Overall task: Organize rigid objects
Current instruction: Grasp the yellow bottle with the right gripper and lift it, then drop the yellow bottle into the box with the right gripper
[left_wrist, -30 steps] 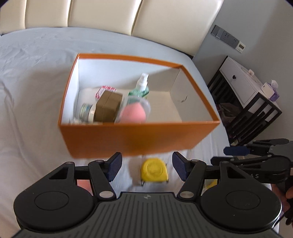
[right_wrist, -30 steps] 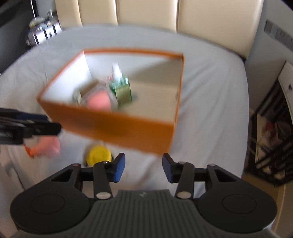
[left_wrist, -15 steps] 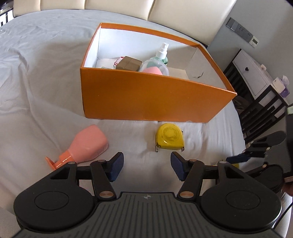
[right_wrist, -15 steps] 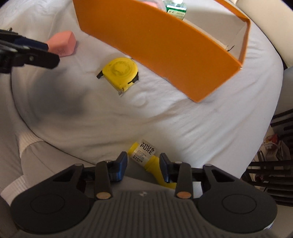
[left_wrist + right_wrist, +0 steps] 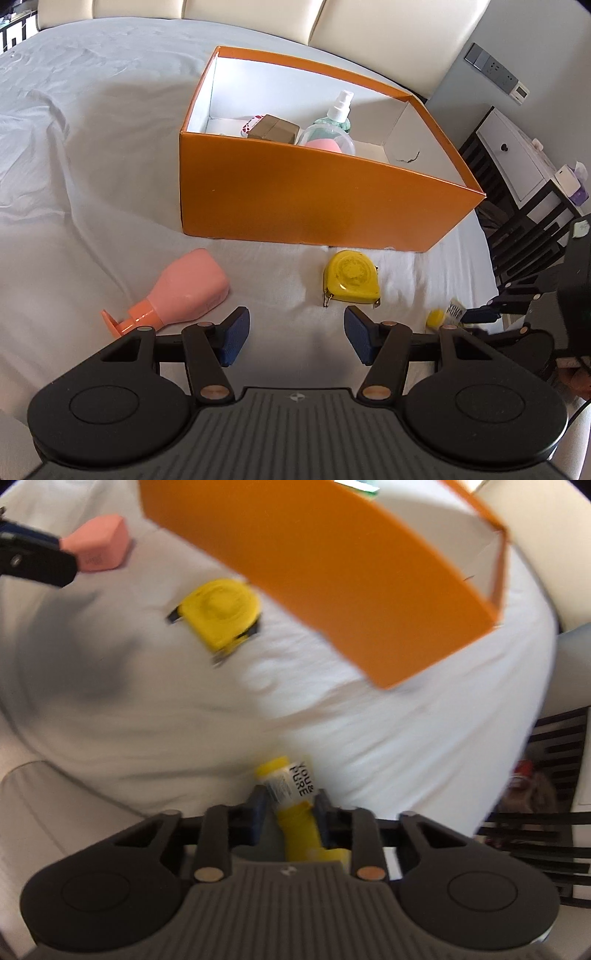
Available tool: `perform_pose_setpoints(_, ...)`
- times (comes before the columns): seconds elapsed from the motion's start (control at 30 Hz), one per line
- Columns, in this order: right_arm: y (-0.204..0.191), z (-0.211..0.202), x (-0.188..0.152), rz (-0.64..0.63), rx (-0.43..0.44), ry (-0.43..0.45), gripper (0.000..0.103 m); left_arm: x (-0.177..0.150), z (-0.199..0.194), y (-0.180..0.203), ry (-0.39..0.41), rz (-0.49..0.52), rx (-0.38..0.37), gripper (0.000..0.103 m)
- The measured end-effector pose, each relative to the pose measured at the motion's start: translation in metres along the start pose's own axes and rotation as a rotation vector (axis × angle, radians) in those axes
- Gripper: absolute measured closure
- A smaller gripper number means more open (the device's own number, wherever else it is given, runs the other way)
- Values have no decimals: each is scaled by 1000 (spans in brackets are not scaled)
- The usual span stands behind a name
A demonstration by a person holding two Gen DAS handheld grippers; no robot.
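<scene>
Left wrist view: the left gripper stands wide and empty at lower centre, having dropped from box height toward the sheet, between the pink bottle and the yellow tape measure before the orange box. Right wrist view: the right gripper has just been closing, its jaws now narrow around the yellow tube at lower centre. The tube appears ready for lifting into the box.

Blurred and half-hidden things
Right wrist view was smeared; orange box ran off the top, its near wall hid contents.
</scene>
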State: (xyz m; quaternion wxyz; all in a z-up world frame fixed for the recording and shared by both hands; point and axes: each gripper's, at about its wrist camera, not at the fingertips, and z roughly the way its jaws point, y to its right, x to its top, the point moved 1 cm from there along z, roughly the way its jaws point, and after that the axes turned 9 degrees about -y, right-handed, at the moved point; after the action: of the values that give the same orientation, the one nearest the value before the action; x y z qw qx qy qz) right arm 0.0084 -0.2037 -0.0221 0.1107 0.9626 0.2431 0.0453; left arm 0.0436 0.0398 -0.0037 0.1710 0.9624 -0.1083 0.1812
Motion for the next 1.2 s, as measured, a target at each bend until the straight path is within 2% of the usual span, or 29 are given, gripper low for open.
perform_pose_setpoints(0.07, 9, -10, -1, 50, 19, 53, 103, 1, 0, 0, -1, -2, 1, 34)
perform_pose_setpoints(0.23, 25, -54, 0, 129, -3, 203, 103, 2, -1, 1, 8, 1, 7, 34)
perform_pose_setpoints(0.33, 32, -75, 4, 146, 1, 264, 103, 2, -1, -2, 6, -15, 4, 34)
perform_pose_setpoints(0.4, 36, -71, 12, 134, 45, 209, 100, 2, -1, -4, 5, -24, -1, 34)
perform_pose_setpoints(0.43, 34, -64, 15, 115, 91, 143, 89, 2, -1, -4, 5, -26, -2, 34)
perform_pose_setpoints(0.47, 35, -54, 19, 98, 135, 68, 73, 2, -1, -4, 6, -26, -2, 34)
perform_pose_setpoints(0.5, 35, -44, 19, 107, 138, 37, 70, 2, -1, -4, 7, -26, -1, 34)
perform_pose_setpoints(0.6, 26, -15, 20, 83, 82, -51, 70, 2, 0, -3, 2, -26, 3, 34)
perform_pose_setpoints(0.67, 26, 1, 21, 98, 92, -84, 71, 2, 1, -3, -1, -26, 3, 34)
perform_pose_setpoints(0.73, 28, 8, 19, 120, 113, -97, 79, 3, 1, -2, -3, -28, 2, 34)
perform_pose_setpoints(0.77, 28, 7, 19, 122, 116, -88, 79, 3, 2, -2, -5, -30, 3, 34)
perform_pose_setpoints(0.93, 26, -34, 15, 107, 104, 62, 79, 6, 2, -4, 12, -47, 5, 34)
perform_pose_setpoints(1.07, 27, -91, 13, 112, 91, 249, 80, 10, 3, -10, 24, -78, 1, 34)
perform_pose_setpoints(1.2, 48, -146, 19, 180, 101, 448, 79, 13, 4, -14, 28, -107, -6, 34)
